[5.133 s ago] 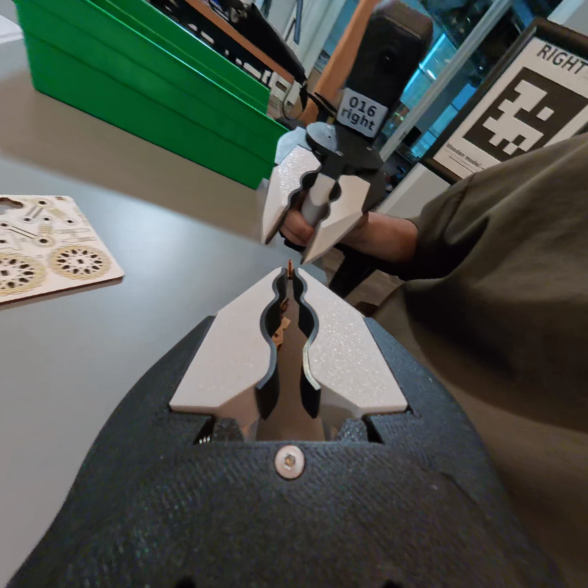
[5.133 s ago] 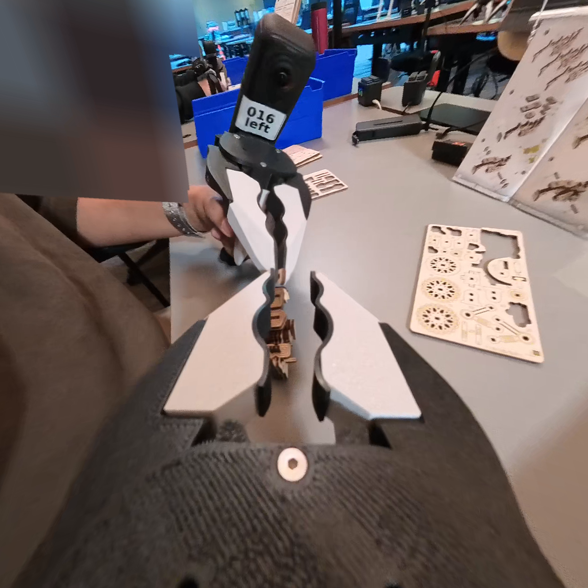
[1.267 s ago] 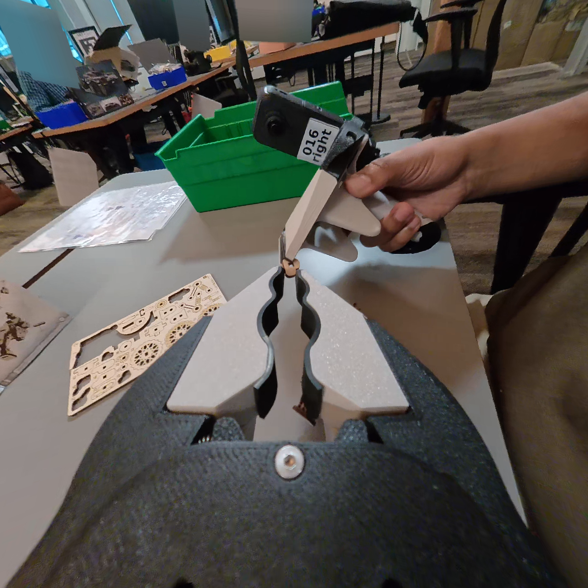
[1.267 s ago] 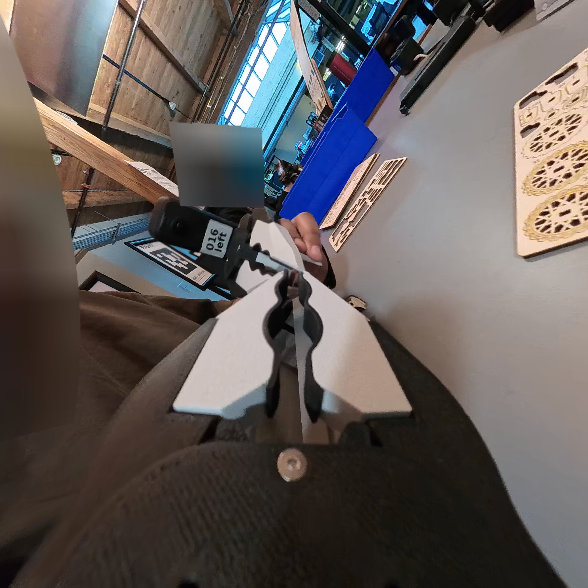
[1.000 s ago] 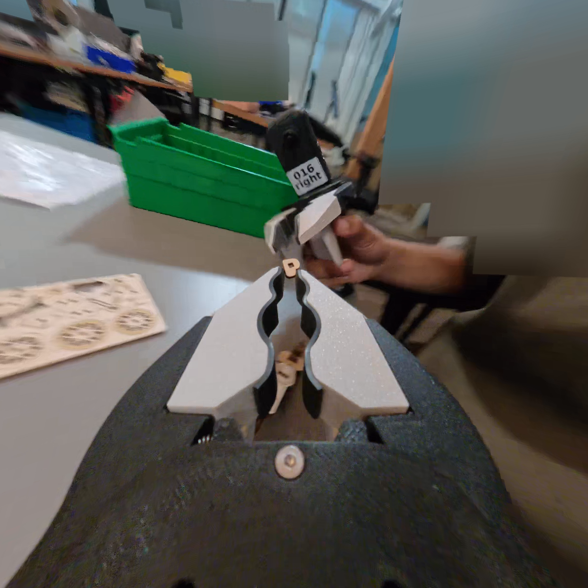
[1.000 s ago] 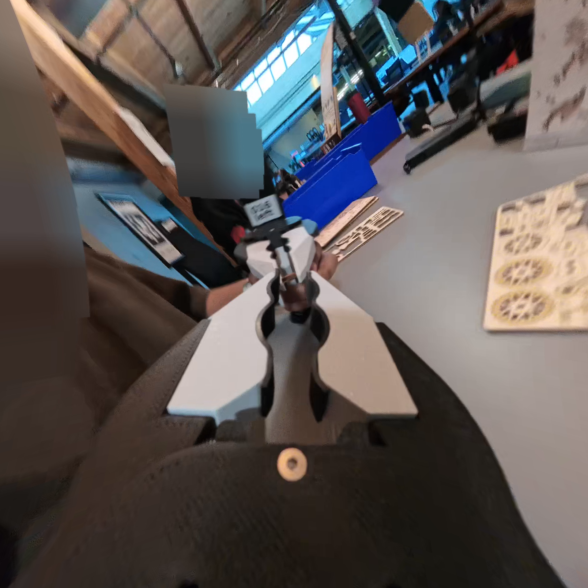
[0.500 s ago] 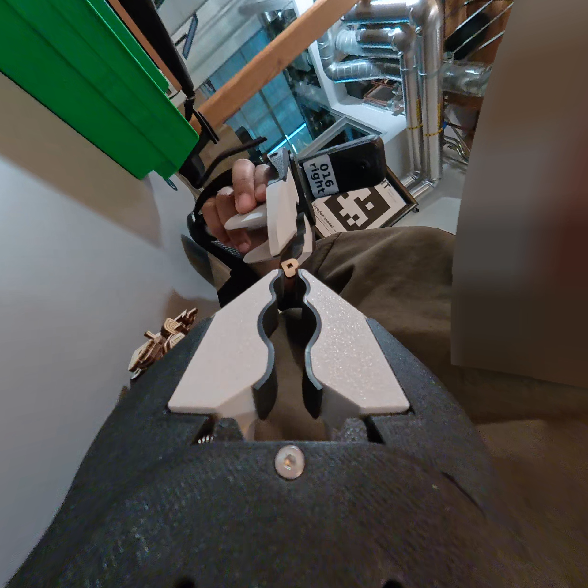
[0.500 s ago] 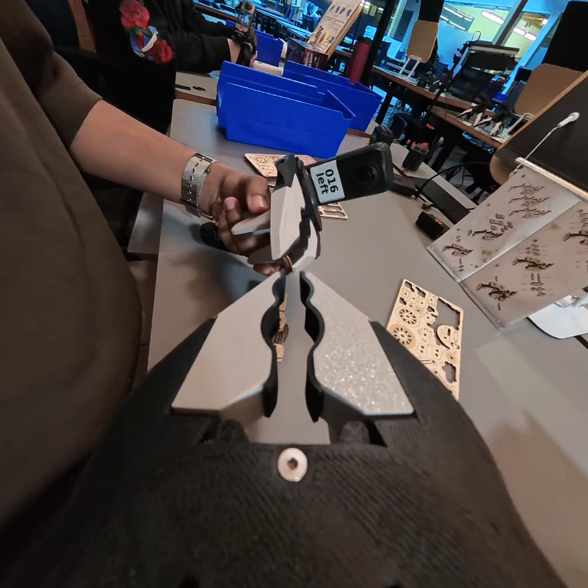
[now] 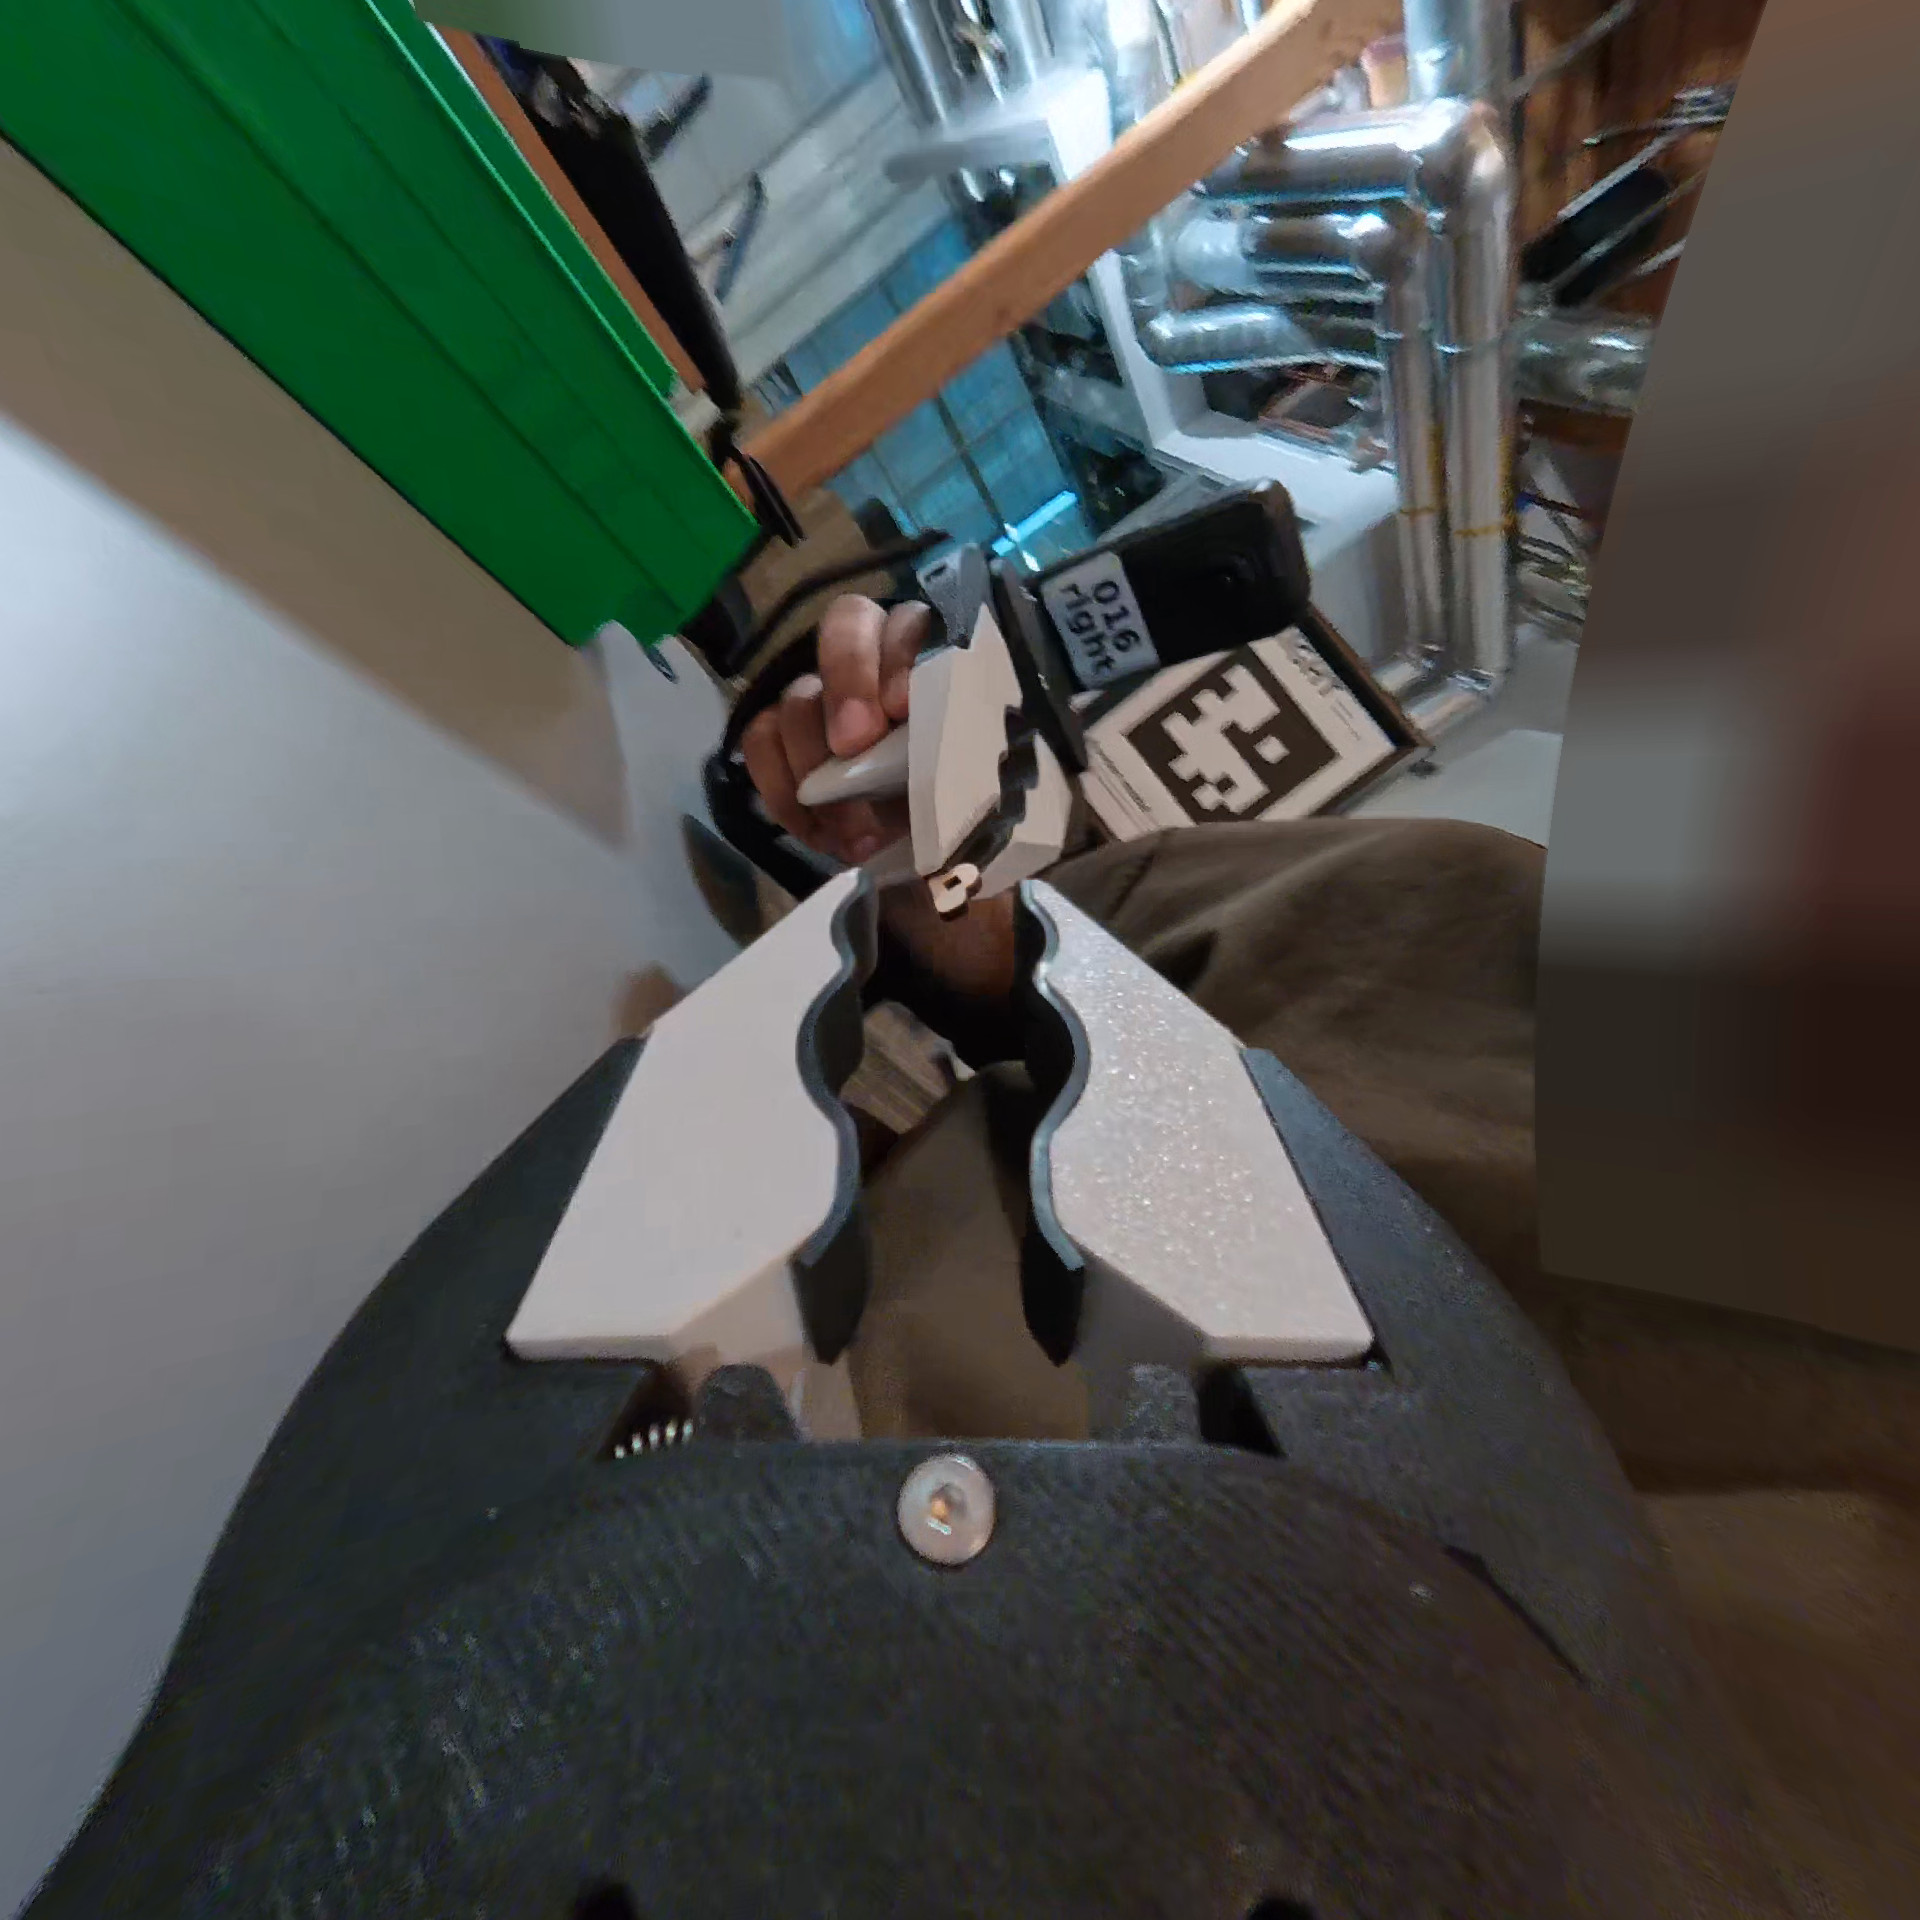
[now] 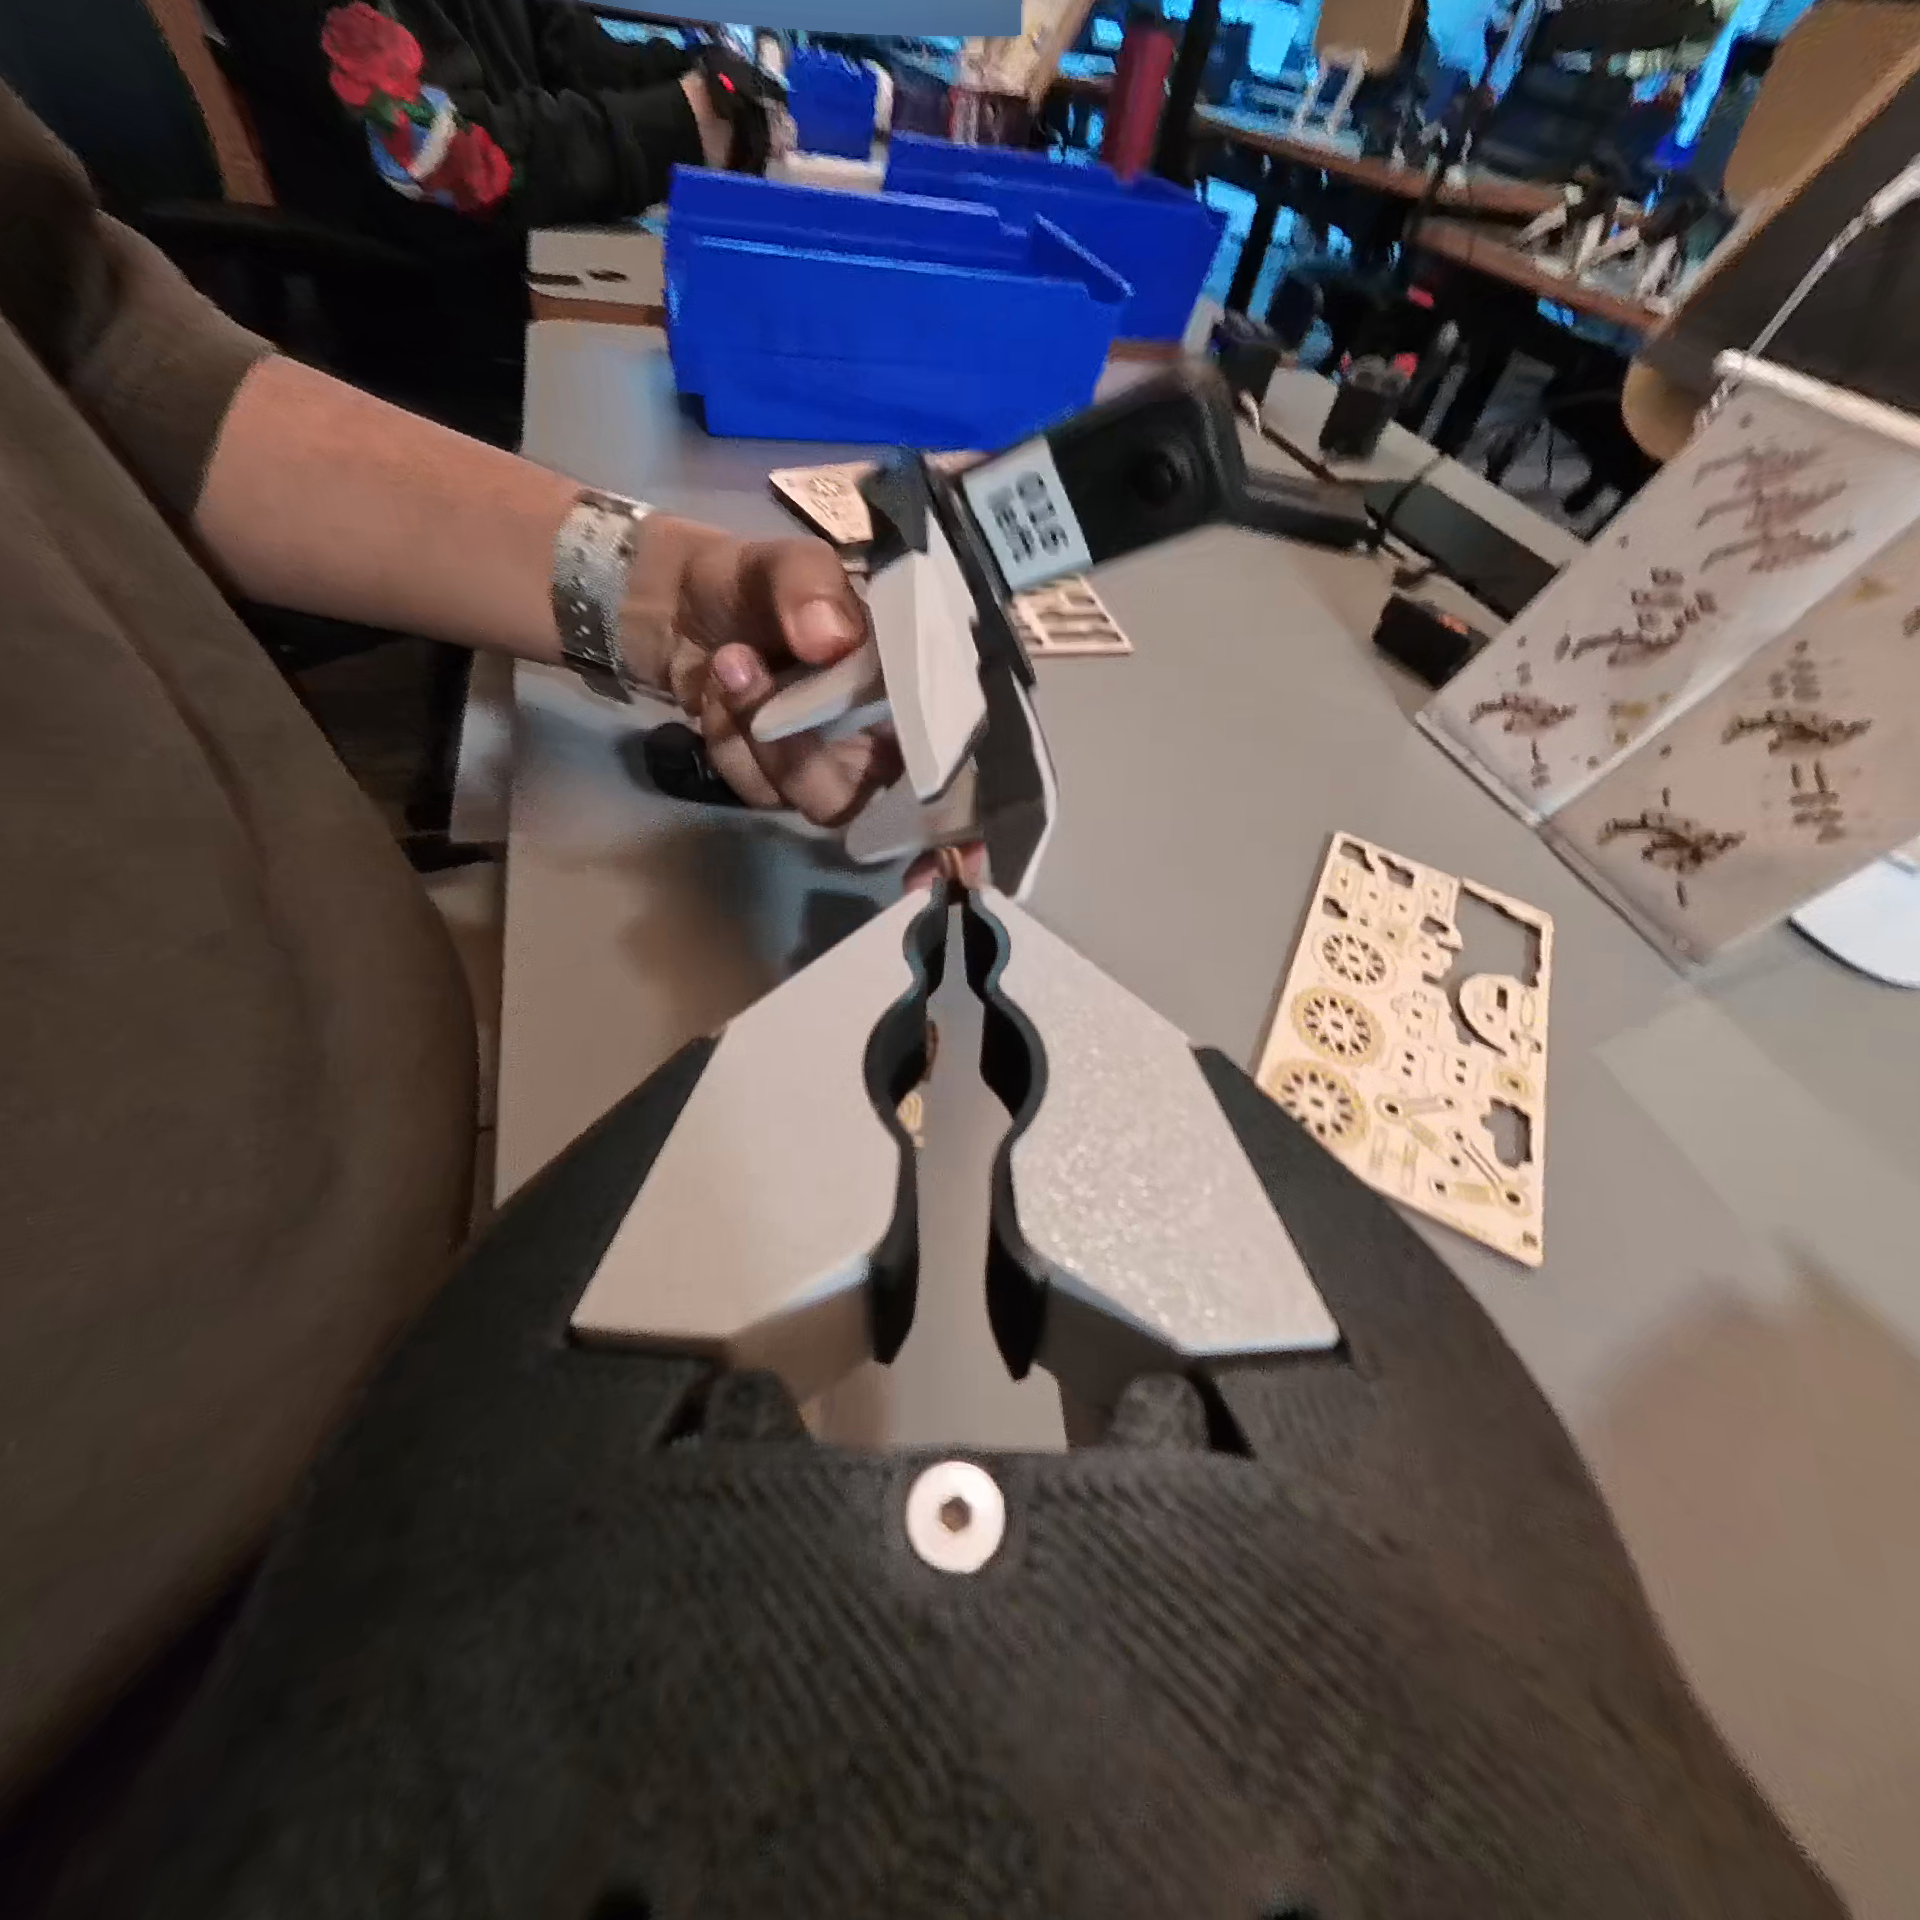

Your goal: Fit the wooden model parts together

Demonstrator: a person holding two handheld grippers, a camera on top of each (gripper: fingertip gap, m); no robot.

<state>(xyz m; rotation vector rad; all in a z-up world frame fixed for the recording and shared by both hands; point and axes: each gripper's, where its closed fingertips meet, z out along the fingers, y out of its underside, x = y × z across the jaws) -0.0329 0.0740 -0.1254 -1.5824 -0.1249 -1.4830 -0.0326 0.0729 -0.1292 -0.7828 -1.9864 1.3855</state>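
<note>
Two grippers meet tip to tip: the right gripper (image 10: 954, 902) pinches a small wooden part (image 9: 954, 891); the left gripper (image 9: 943, 896) is spread beside it.

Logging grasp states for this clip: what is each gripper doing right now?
Left gripper: open, jaws apart, holding nothing.
Right gripper: shut on the small pale wooden model part, pinched at its fingertips.

- We see pale grey fingers (image 9: 1164, 1122) on a black body.
- We see a green bin (image 9: 343, 270) and blue bins (image 10: 883, 301).
- We see a tan wooden sheet (image 10: 1423, 1049) with cut wheel patterns on a grey tabletop (image 10: 1195, 790).
</note>
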